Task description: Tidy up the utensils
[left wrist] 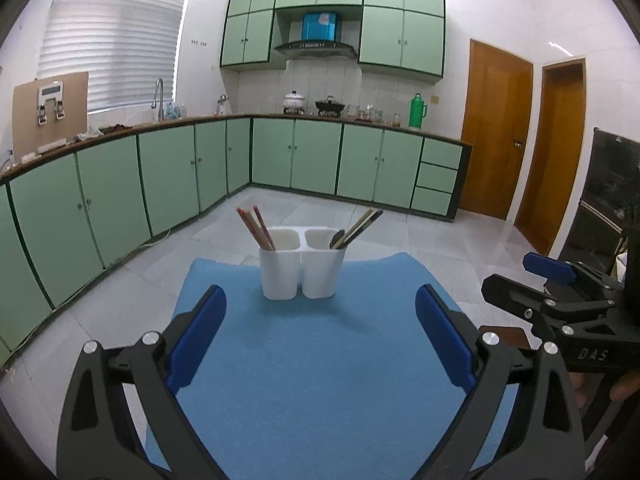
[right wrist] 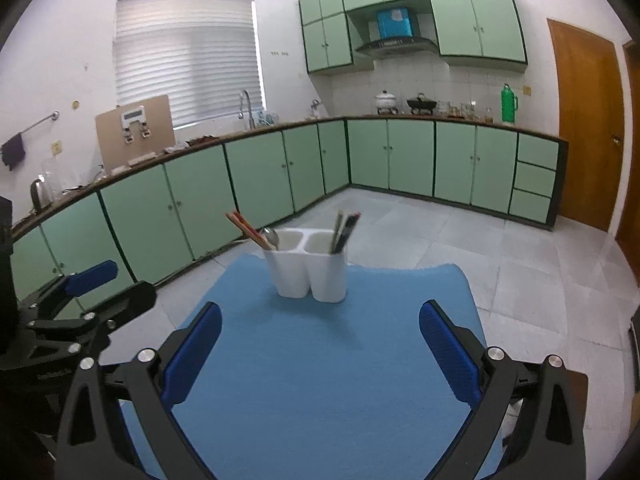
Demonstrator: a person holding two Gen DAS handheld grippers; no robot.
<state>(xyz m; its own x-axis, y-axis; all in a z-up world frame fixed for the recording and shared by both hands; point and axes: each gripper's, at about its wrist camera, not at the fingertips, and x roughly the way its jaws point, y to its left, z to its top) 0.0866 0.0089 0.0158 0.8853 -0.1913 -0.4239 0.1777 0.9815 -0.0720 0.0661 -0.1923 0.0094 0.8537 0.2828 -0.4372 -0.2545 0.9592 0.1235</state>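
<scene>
White two-cup holder [left wrist: 301, 270]: reddish chopsticks [left wrist: 256, 227] left, dark utensils [left wrist: 357, 227] right; both tools wide open, empty.

This is a home kitchen. Far ahead of the tongs, green cupboards [left wrist: 168, 176] run along two walls. On the long counter [right wrist: 256, 130] stand a sink tap [left wrist: 159, 96], cooking pots [left wrist: 295, 101] and a green flask [left wrist: 417, 111]. A cooker hood [left wrist: 316, 49] hangs above.

Blue mat [left wrist: 320, 360] — white holder [left wrist: 302, 270] atop
</scene>
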